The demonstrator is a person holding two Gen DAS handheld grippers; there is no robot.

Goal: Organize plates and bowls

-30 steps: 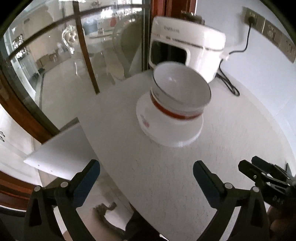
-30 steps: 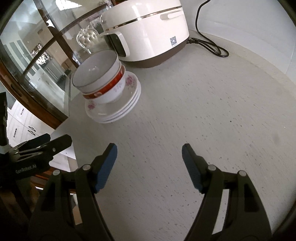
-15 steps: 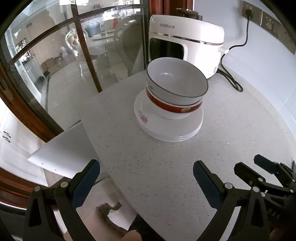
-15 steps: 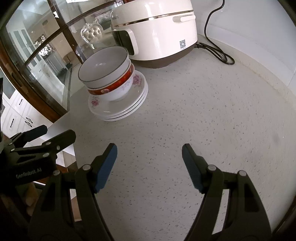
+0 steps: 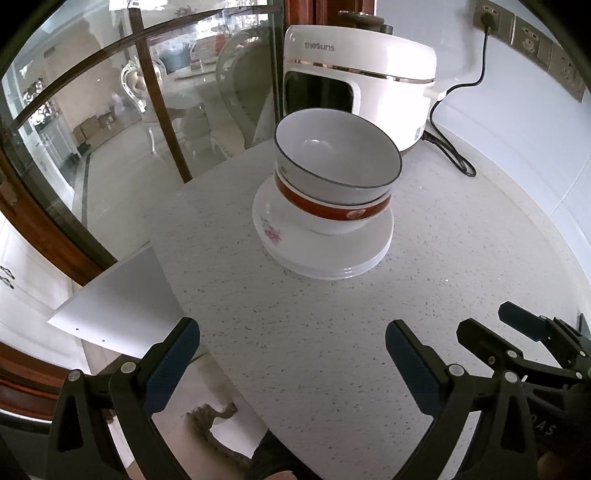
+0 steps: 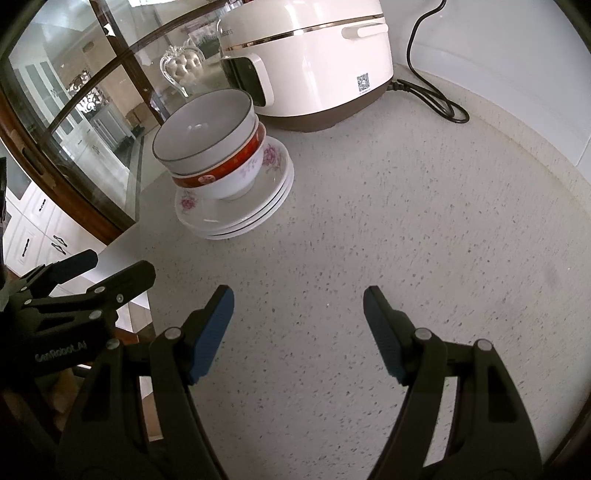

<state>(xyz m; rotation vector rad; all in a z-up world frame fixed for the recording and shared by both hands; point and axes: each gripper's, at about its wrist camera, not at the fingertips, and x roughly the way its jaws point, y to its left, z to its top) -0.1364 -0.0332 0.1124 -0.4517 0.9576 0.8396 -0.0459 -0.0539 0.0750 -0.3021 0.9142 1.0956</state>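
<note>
A white bowl with a dark rim (image 5: 338, 166) (image 6: 207, 129) is nested in a red-banded floral bowl (image 5: 332, 214) (image 6: 225, 173). Both sit on a stack of white flowered plates (image 5: 325, 254) (image 6: 236, 218) on the speckled counter. My left gripper (image 5: 291, 354) is open and empty, well short of the stack. It also shows in the right wrist view (image 6: 85, 273). My right gripper (image 6: 297, 321) is open and empty over bare counter, to the right of the stack. It also shows in the left wrist view (image 5: 517, 325).
A white rice cooker (image 5: 354, 77) (image 6: 306, 62) stands just behind the stack, its black cord (image 5: 454, 155) (image 6: 436, 103) trailing along the wall. A glass door with a wooden frame (image 5: 74, 147) borders the counter's left edge (image 5: 166, 258). Wall sockets (image 5: 532, 33) sit upper right.
Both grippers have drawn back a little from the stack and the views have steadied. The bowls and plates have not moved. Both grippers stay open.
</note>
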